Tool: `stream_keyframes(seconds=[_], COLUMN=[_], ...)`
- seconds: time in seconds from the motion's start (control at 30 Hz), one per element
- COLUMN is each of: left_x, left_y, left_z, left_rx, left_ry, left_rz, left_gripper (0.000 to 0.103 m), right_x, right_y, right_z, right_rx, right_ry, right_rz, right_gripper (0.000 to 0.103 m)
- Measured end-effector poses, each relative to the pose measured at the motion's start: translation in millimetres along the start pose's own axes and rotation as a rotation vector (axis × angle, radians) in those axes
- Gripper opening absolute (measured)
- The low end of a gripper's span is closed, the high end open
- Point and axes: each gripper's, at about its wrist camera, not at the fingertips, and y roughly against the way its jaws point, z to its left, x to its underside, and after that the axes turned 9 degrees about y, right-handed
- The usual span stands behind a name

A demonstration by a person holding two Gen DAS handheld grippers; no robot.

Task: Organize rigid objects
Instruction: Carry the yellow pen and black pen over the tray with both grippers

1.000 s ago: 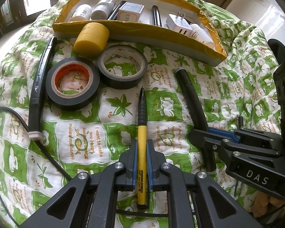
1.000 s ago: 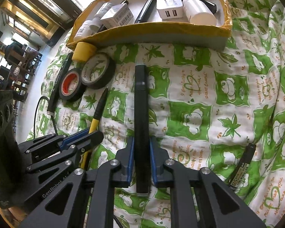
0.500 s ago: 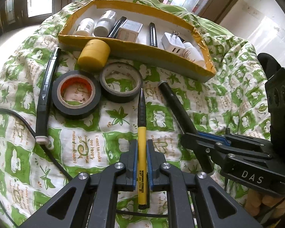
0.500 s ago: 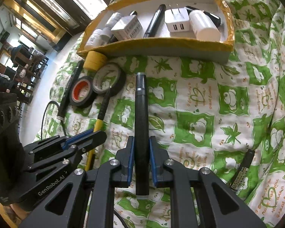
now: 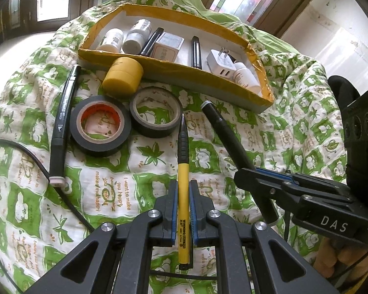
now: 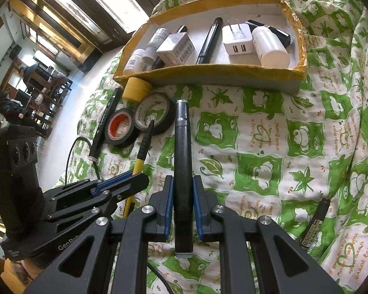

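Sorted: the shallow yellow-rimmed cardboard tray [image 5: 159, 69] at the quilt's far edge already held white bottles, a small box, a white plug and dark pens.
Left out: two black tape rolls [image 5: 100, 125], a yellow cylinder [image 5: 122, 77] and a black marker [image 5: 63, 120] lay on the green-and-white quilt [image 6: 257, 147] before the tray's near wall.
Left gripper [image 5: 183, 196]: clenched on a slim yellow-and-black pen [image 5: 183, 171], pointing trayward.
Right gripper [image 6: 182, 191]: gripped a thick matte-black pen [image 6: 182, 152].
Progress: likely past halfway.

Soft quilted cotton bedspread [image 5: 115, 196] printed green and white, matt black plastic marker [image 6: 182, 171], glossy yellow plastic pen [image 5: 183, 196] with ribbed black rubber grip, shiny black vinyl tape rolls [image 5: 100, 125], cardboard box [image 5: 184, 73] edged in glossy yellow tape, smooth white plastic charger [image 5: 220, 63]
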Motion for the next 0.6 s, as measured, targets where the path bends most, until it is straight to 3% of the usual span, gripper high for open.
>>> stream_keyframes(seconds=[0.6], left_x=[-3], left_y=[10], left_z=[-3], left_rx=[0.005], left_ry=[-0.007], left_rz=[-0.035], left_gripper=[0.007], right_x=[-1], right_y=[28], right_z=[-25], right_rx=[-0.046], right_ry=[-0.075], right_rz=[-0.052], right_gripper=[0.014])
